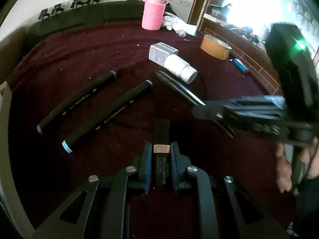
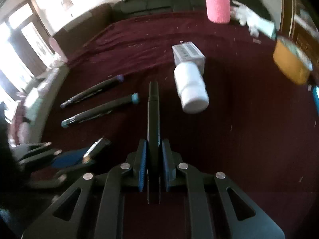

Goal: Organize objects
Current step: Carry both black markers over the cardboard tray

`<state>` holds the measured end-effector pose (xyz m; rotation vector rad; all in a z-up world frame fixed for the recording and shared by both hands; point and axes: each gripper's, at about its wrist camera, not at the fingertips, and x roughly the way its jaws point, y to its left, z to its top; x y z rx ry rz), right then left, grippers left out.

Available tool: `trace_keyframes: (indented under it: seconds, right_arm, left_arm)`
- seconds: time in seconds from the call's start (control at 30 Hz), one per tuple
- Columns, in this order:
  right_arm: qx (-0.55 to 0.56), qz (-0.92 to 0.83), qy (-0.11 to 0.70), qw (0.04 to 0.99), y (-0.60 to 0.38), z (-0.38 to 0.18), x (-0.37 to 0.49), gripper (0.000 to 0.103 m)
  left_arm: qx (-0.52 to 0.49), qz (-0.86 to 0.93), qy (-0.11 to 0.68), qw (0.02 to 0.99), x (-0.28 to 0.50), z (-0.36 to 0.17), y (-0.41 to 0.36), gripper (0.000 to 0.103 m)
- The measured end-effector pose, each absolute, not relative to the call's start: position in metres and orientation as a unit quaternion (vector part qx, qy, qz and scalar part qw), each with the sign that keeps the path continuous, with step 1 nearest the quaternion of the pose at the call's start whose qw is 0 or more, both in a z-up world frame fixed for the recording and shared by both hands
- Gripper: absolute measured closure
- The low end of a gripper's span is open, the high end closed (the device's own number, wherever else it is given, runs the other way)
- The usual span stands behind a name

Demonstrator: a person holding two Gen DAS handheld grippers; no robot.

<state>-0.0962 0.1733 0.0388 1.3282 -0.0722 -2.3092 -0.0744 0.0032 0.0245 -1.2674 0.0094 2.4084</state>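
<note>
My left gripper point(image 1: 161, 149) is shut on a black square tube with a copper band point(image 1: 161, 139), held just above the maroon cloth; the tube also shows in the right wrist view point(image 2: 96, 148). My right gripper point(image 2: 153, 149) is shut on a long black pen point(image 2: 153, 111), which also shows in the left wrist view point(image 1: 179, 88). Two black markers lie side by side to the left: a purple-capped marker point(image 1: 77, 101) and a blue-capped marker point(image 1: 107, 115). A white pill bottle point(image 1: 180, 65) lies on its side against a small white box point(image 1: 162, 52).
A pink-sleeved flask point(image 1: 153, 12) stands at the back, with white gloves point(image 1: 175, 24) beside it. A roll of brown tape point(image 1: 216, 46) and a small blue object point(image 1: 241, 64) lie at the right. The table edge point(image 1: 259, 67) runs along the right.
</note>
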Motion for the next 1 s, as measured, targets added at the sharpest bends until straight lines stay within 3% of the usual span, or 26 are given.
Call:
trace_keyframes:
  seconds: [0.53, 1.0]
  right_arm:
    - [0.452, -0.845, -0.093, 0.271, 0.175, 0.062, -0.035, 0.091]
    - [0.44, -0.835, -0.069, 0.325, 0.108, 0.084, -0.005, 0.09]
  left_arm:
    - [-0.411, 0.893, -0.038, 0.178, -0.035, 0.068, -0.036, 0.089]
    - [-0.353, 0.924, -0.092, 0.117, 0.011, 0.108, -0.124, 0.088]
